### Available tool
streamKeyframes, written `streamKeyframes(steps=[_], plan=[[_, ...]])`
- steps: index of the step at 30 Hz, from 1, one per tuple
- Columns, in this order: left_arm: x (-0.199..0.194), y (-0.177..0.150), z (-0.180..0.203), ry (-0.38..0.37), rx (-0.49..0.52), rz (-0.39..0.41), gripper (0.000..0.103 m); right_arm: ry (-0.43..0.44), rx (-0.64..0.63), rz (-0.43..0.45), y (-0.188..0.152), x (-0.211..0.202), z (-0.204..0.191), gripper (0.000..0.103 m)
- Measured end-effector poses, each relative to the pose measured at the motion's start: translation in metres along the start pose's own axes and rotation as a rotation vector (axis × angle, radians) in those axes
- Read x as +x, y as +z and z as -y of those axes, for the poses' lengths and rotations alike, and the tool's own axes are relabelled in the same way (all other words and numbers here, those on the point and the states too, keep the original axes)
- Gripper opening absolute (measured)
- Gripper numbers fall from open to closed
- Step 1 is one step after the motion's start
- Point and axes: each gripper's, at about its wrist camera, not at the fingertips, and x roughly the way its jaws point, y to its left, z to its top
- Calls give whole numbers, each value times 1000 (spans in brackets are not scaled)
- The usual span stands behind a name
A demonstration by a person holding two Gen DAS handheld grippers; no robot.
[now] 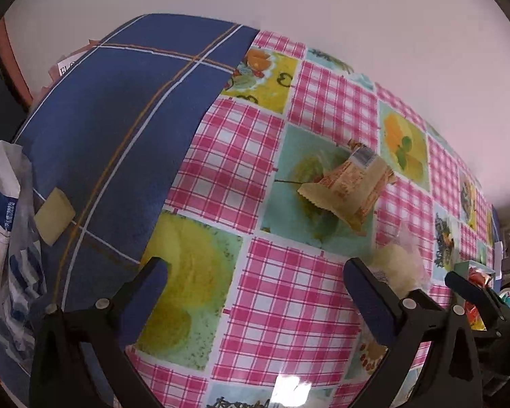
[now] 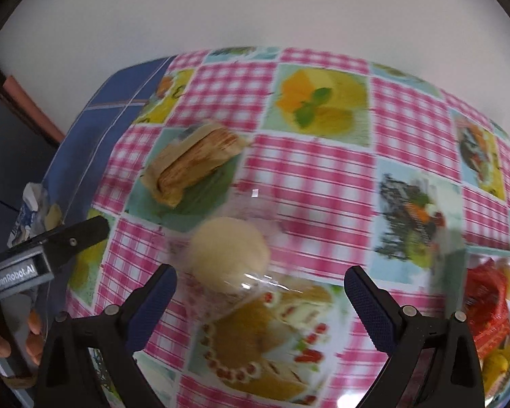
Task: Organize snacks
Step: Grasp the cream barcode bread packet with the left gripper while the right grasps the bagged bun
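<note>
Right wrist view shows the round pale bun in clear wrap point(image 2: 229, 255) just ahead, left of centre, between the wide-open, empty right hand-held gripper point(image 2: 260, 292) fingers. Left hand-held gripper point(image 1: 255, 284), equally open and empty, sits farther off.

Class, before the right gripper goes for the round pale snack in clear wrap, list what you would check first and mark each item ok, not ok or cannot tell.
1. Right gripper open wide enough: ok, jaws spread and holding nothing.
2. Round pale snack between the fingers' line: ok, it lies just ahead, slightly left of centre.
3. Snack clear of the tan wrapped snack: ok, they lie apart.
4. Left gripper out of the way: ok, open, holding nothing, off to the left.
5. Sharp view of the clear wrap's edges: not ok, blurred.
6. Room in the container at right: cannot tell.
</note>
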Motion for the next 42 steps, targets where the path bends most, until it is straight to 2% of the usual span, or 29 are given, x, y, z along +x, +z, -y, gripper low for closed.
streamKeyframes(steps=[8,14,22,27,37,39,41,42], plan=[[11,4,-5,10,-19,-6,103,6,-54,-49,5,32,-18,100],[14,15,7,-9,-2,8,103,27,-37,-49,9,39,-13,91],[20,44,49,-42,93,20,103,13,-6,-45,19,35,20,88],[30,57,76,-25,168,13,103,14,23,-48,25,34,43,88],[55,76,107,-12,203,0,102,22,34,-49,32,35,66,87],[59,79,109,-12,201,-3,96,22,27,-45,33,34,67,85],[64,83,113,-5,199,-10,85,25,24,-45,34,35,67,83],[67,84,114,-2,196,-14,83,26,24,-44,35,35,67,83]])
